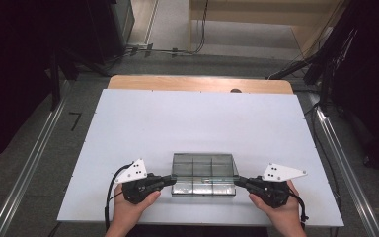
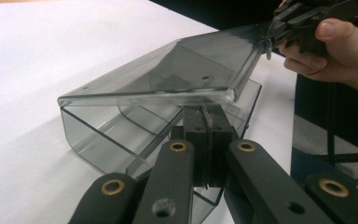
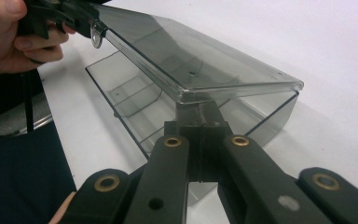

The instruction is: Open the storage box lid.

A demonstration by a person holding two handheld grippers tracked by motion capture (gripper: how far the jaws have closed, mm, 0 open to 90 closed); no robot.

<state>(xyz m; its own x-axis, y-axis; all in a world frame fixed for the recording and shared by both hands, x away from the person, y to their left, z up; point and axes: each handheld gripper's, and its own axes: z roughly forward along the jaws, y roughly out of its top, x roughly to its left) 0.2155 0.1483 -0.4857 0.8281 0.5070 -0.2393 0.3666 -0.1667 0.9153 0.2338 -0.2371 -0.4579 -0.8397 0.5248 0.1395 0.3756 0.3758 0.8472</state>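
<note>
Both tongs (image 1: 169,179) (image 1: 238,181) pinch shut on the smoky box's (image 1: 204,188) raised lid (image 1: 205,166).

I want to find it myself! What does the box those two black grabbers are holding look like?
Look at the white table, near the edge closest to the person. Between the left gripper and the right gripper sits a see-through smoky grey plastic box. Its lid is lifted at the front, and dividers split it into compartments.

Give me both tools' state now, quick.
Left tool: shut on the lid of the clear box.
Right tool: shut on the lid's other corner.
</note>
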